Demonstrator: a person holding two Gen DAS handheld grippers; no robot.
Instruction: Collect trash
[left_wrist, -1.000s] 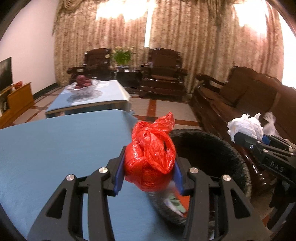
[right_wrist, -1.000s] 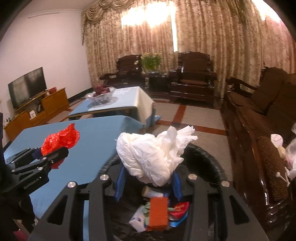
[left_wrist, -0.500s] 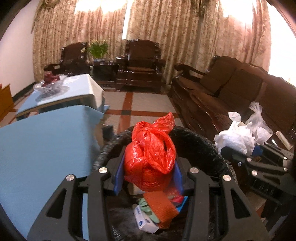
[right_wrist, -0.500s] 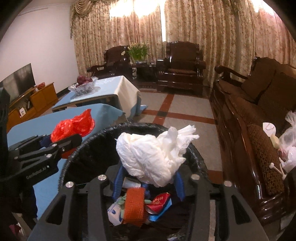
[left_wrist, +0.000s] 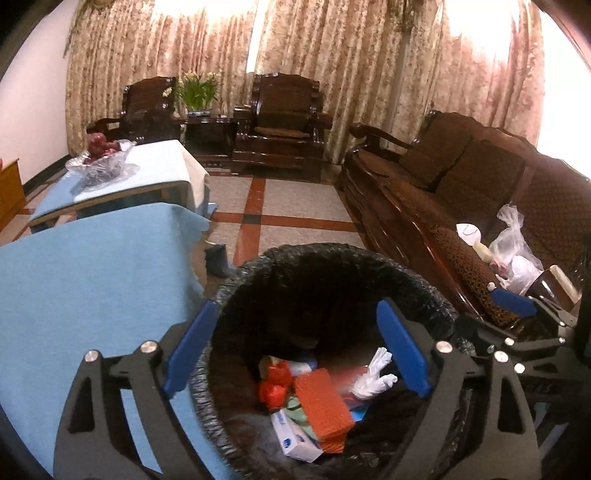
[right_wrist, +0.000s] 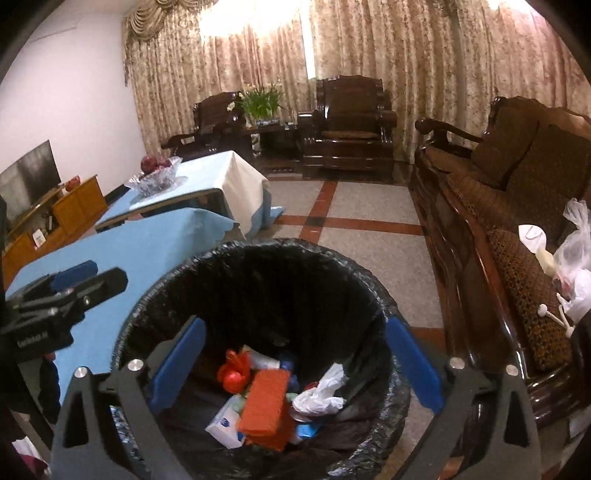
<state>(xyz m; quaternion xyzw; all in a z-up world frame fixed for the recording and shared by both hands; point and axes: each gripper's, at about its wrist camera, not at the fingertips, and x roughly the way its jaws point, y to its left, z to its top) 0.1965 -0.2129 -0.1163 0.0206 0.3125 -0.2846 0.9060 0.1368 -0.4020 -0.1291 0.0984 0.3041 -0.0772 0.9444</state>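
Observation:
A bin with a black liner (left_wrist: 332, 266) (right_wrist: 258, 254) stands on the floor beside the blue-covered table. My left gripper (left_wrist: 295, 347) is open and empty above its mouth. My right gripper (right_wrist: 295, 365) is open and empty above it too. In the bin lie the red plastic bag (left_wrist: 271, 384) (right_wrist: 232, 373), the white crumpled bag (left_wrist: 371, 376) (right_wrist: 321, 395), an orange box (right_wrist: 266, 404) and a white and blue pack (right_wrist: 225, 428). The left gripper also shows in the right wrist view (right_wrist: 70, 288), and the right gripper in the left wrist view (left_wrist: 517, 306).
A blue-covered table (left_wrist: 74, 288) is left of the bin. A dark wooden sofa (left_wrist: 461, 206) on the right holds clear plastic bags (left_wrist: 513, 254) and small items. A second table with a fruit bowl (left_wrist: 103, 158) and armchairs stand further back. Tiled floor lies beyond the bin.
Both grippers moved over the bin and opened. The red bag dropped from the left gripper and the white bag from the right gripper into the bin.

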